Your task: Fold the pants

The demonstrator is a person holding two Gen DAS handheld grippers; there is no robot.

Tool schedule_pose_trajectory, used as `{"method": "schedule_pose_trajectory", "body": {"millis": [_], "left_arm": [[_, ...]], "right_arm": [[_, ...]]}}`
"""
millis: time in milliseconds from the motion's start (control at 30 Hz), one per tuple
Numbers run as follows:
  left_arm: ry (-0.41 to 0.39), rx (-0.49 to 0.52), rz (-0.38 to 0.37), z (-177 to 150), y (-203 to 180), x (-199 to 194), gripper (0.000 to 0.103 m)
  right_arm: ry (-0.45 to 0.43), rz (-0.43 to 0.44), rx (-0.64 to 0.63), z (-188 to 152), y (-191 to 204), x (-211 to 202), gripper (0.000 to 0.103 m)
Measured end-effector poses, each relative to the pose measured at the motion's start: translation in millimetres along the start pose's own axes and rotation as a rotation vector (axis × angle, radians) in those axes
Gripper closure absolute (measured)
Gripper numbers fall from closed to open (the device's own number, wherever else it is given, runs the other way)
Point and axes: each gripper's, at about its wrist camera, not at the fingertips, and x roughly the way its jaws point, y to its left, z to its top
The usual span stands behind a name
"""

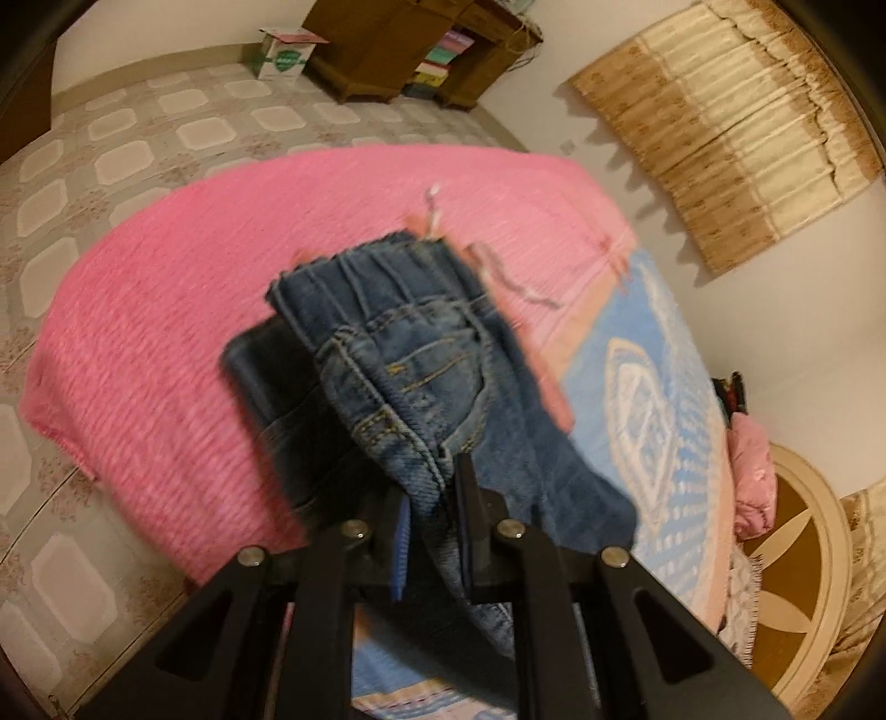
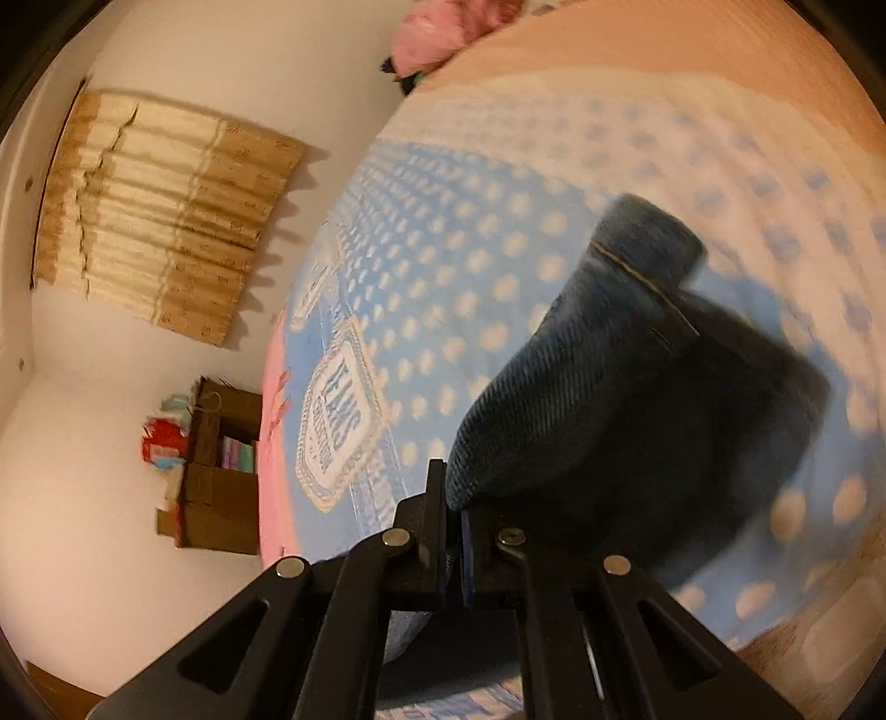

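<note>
The left gripper (image 1: 434, 498) has its jaws clamped on a fold of the small blue denim pants (image 1: 410, 365), whose elastic waistband and stitched back pocket fill mid-frame, blurred, above the pink ribbed blanket (image 1: 183, 310); lower cloth is hidden behind the black finger linkage. The right gripper (image 2: 453, 509) pinches a dark denim edge right of centre, the hem smeared; the blue dotted towel (image 2: 443, 266) lies beyond.

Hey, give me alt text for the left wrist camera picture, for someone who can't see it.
The left gripper is shut on a fold of blue jeans, lifting them above a bed with a pink blanket and a blue patterned towel. Behind lie a tiled floor and a wooden cabinet.
</note>
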Motion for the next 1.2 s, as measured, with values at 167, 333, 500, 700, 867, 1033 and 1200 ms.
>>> {"method": "schedule_pose_trajectory", "body": {"millis": [167,333,500,700,867,1033,1200], "left_arm": [[0.038,-0.004,0.064,-17.3,18.5,16.1,0.089],[0.065,-0.001,0.112,-22.3,27.6,34.6,0.089],[0.057,0.045,0.152,-23.1,14.8,36.4,0.088],[0.048,0.051,0.187,-22.2,9.6,38.5,0.088],[0.053,0.064,0.208,-28.5,9.9,42.1,0.085],[0.087,0.100,0.230,-42.9,8.2,50.8,0.084],[0.072,0.122,0.262,-48.6,6.6,50.4,0.083]], "right_arm": [[0.009,-0.058,0.050,-20.6,-36.7,1.2,0.100],[0.056,-0.185,0.052,-25.3,-54.0,21.6,0.100],[0.048,-0.169,-0.021,1.3,-16.2,28.3,0.100],[-0.015,-0.043,-0.242,27.8,74.9,11.4,0.100],[-0.071,0.044,-0.374,18.6,86.1,-18.1,0.100],[0.015,-0.128,-0.294,2.9,-29.4,6.8,0.100],[0.073,-0.097,-0.071,-29.0,-128.4,32.2,0.099]]}}
